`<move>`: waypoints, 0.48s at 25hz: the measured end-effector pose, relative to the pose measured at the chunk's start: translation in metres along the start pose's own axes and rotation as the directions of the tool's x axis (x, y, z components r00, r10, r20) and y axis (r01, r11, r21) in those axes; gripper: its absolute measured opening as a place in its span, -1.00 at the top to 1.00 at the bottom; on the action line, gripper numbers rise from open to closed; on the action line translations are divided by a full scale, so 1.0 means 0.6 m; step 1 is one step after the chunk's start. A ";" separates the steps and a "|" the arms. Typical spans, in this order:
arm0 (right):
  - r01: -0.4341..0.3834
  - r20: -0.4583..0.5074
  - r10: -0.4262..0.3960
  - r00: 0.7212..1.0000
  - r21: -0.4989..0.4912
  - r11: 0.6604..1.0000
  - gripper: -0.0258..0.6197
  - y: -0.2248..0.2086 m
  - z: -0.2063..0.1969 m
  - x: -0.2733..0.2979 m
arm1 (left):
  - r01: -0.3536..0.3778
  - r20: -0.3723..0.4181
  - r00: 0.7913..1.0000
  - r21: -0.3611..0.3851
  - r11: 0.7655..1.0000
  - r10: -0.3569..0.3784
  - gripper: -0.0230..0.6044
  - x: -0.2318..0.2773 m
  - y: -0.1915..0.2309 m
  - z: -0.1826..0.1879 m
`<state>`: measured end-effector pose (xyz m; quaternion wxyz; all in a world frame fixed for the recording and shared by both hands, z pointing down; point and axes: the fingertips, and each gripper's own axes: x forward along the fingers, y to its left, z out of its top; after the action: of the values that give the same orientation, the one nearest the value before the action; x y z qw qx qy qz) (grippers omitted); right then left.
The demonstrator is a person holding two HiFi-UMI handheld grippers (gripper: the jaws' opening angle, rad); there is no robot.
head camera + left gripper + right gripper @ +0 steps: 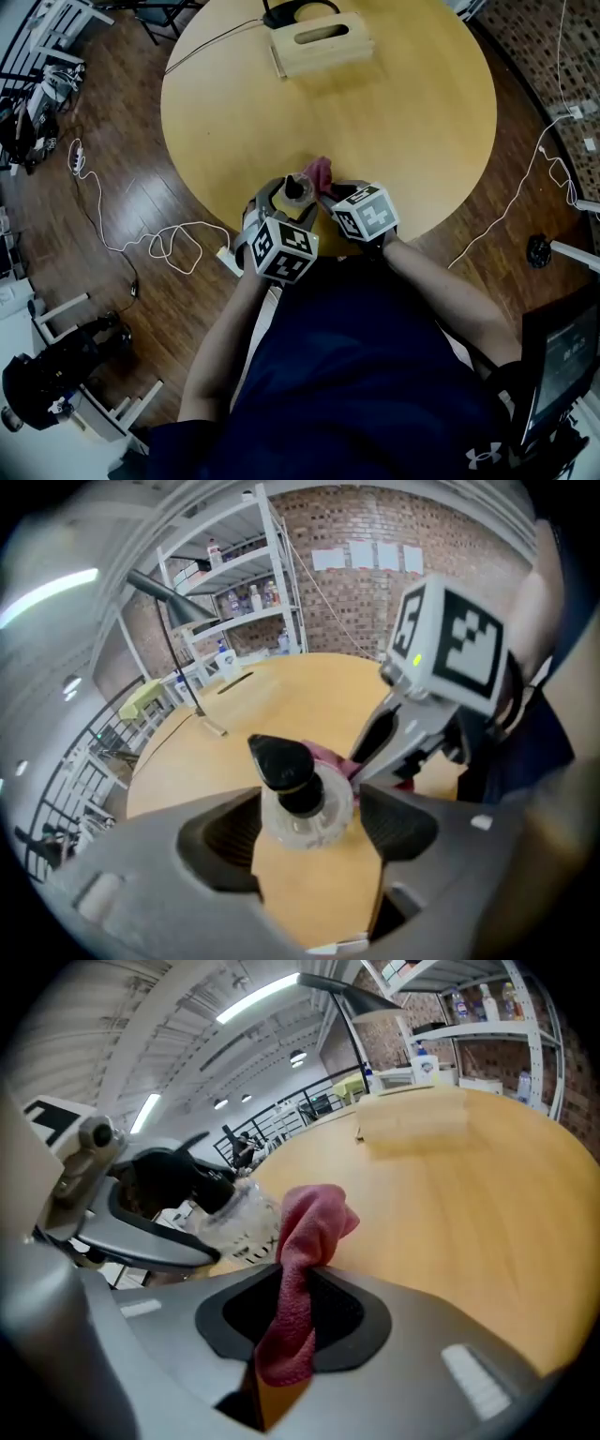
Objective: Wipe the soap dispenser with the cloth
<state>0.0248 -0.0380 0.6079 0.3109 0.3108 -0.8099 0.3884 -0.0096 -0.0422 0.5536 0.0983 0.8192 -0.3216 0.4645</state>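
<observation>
A clear soap dispenser [296, 187] with a black pump stands on the round wooden table [375, 112] near its front edge. My left gripper [284, 197] is open around it: the dispenser [300, 794] stands between the jaws, and the pads sit just off its sides. My right gripper [330, 199] is shut on a pink cloth [305, 1241], whose free end sticks up above the jaws. The cloth [321, 172] is just right of the dispenser [239, 1222], close to its side. Whether the two touch I cannot tell.
A wooden box [322, 42] with a slot lies at the table's far side, with a black cable beside it. White cables [159, 242] trail over the wooden floor to the left and right. Shelves [234, 602] stand beyond the table.
</observation>
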 end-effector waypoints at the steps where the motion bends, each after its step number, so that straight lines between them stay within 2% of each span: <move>1: 0.000 -0.026 0.000 1.000 0.008 1.000 0.64 -0.012 -0.015 0.020 | 0.026 0.003 1.000 0.008 1.000 -0.026 -0.21 -0.001 -0.004 -0.002; 2: -0.002 -0.054 0.002 0.999 0.013 1.000 0.64 -0.025 -0.031 0.037 | 0.052 -0.006 0.999 0.034 0.998 -0.051 -0.36 -0.002 -0.007 -0.007; 5: -0.006 -0.102 0.009 0.995 0.029 1.000 0.64 -0.037 -0.049 0.043 | 0.100 -0.065 0.994 0.171 0.980 -0.090 -0.41 0.003 -0.004 -0.025; 7: -0.014 -0.089 0.017 0.996 0.031 0.999 0.64 -0.025 -0.042 0.023 | 0.129 -0.082 0.990 0.265 0.956 -0.112 -0.40 0.004 -0.002 -0.026; 9: -0.040 -0.030 0.041 0.999 0.022 0.999 0.64 0.003 -0.016 -0.013 | 0.150 -0.083 0.988 0.356 0.922 -0.129 -0.40 -0.001 -0.003 -0.018; 11: -0.073 0.034 0.073 0.997 0.008 0.997 0.64 0.029 0.007 -0.045 | 0.162 -0.085 0.987 0.419 0.893 -0.140 -0.29 -0.008 -0.008 -0.011; 12: -0.082 0.050 0.081 0.995 0.005 0.997 0.64 0.036 0.012 -0.053 | 0.164 -0.087 0.986 0.432 0.887 -0.140 -0.14 -0.009 -0.010 -0.011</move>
<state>0.0262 -0.0245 0.5714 0.2735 0.2881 -0.8279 0.3959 -0.0126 -0.0324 0.5536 -0.0437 0.8303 -0.1410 0.5374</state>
